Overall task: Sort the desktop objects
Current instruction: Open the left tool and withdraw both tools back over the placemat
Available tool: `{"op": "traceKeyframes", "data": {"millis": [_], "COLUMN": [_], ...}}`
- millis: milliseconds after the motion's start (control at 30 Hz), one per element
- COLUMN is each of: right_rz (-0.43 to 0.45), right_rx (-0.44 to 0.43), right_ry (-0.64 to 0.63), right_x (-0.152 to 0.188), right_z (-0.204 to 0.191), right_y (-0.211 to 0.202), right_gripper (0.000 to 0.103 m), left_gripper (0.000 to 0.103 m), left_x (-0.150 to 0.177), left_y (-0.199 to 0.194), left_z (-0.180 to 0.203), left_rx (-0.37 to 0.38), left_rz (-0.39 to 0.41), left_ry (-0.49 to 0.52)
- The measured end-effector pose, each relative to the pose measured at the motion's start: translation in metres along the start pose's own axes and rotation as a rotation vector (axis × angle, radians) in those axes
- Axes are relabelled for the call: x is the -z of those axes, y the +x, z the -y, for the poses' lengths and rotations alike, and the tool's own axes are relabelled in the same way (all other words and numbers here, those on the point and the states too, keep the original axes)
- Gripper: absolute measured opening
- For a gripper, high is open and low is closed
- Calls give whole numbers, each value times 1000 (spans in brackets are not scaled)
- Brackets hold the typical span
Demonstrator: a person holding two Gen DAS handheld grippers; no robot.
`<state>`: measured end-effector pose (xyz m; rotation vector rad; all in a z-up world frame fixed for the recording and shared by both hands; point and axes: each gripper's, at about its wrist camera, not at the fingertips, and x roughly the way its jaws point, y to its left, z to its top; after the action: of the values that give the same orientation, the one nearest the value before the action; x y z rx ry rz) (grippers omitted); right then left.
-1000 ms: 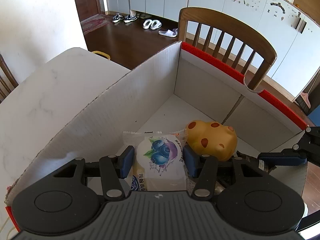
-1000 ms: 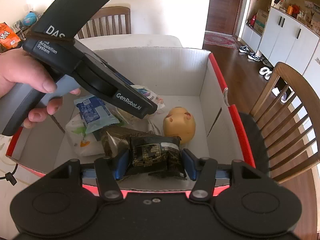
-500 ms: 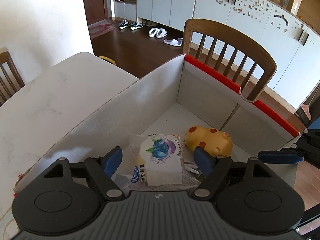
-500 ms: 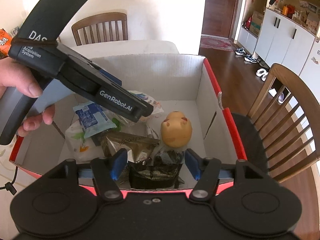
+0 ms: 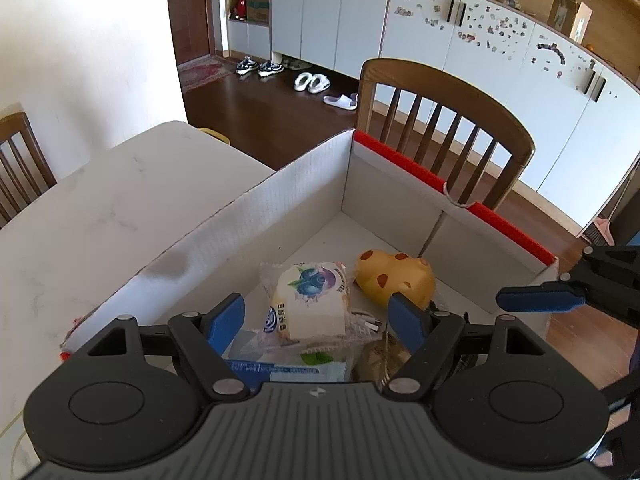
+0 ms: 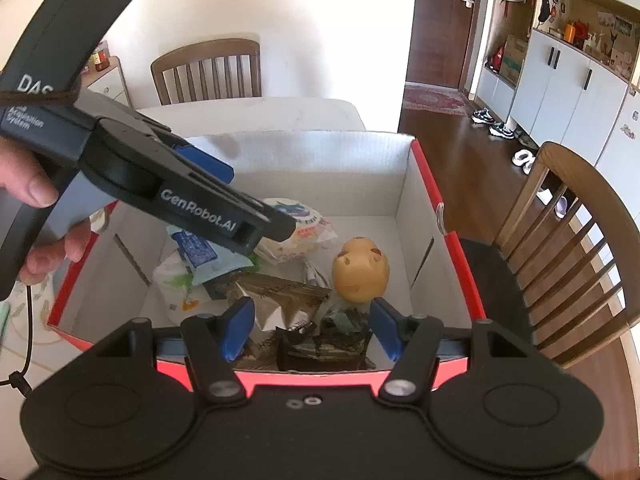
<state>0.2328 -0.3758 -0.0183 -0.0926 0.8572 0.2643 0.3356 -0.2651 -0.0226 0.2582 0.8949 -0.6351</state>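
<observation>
A white cardboard box [image 5: 404,164] with a red rim [image 6: 424,176] holds the sorted items. My left gripper [image 5: 316,320] hangs open above a blueberry bread packet [image 5: 312,300], which lies loose in the box with the pads clear of it. A yellow spotted toy [image 5: 394,280] [image 6: 360,270] rests beside the packet. My right gripper [image 6: 312,328] is open over the box's near rim. Below it a dark crumpled packet [image 6: 324,350] lies on the box floor, untouched. One blue finger [image 5: 540,300] of the right gripper shows at the right edge.
A hand [image 6: 24,188] holds the left tool across the box's left side. A blue and white packet [image 6: 196,250], a brown foil packet [image 6: 280,292] and a white bag [image 6: 176,284] are piled inside. Wooden chairs [image 5: 444,92] [image 6: 576,248] stand beside the white table [image 5: 100,216].
The left gripper opened, let go of the blueberry packet and rose away; the packet now lies in the box. The right gripper's jaws widened off the dark packet and lifted slightly.
</observation>
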Motion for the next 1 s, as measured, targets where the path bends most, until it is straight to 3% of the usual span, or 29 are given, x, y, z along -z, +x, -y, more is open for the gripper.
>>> {"op": "traceKeyframes", "data": {"millis": [533, 1000], "right_rz": [35, 63], "right_rx": [4, 3], "right_ry": [-28, -59], "right_x": [-1, -5], "right_z": [-28, -72], "right_y": [-31, -49], "right_gripper": [64, 64], "left_gripper": [78, 78], "left_x": [23, 63], "left_y": [-65, -111], "left_z": [-10, -32], "left_rx": [3, 11], "left_rz": [87, 136], "left_ry": [-41, -79]}}
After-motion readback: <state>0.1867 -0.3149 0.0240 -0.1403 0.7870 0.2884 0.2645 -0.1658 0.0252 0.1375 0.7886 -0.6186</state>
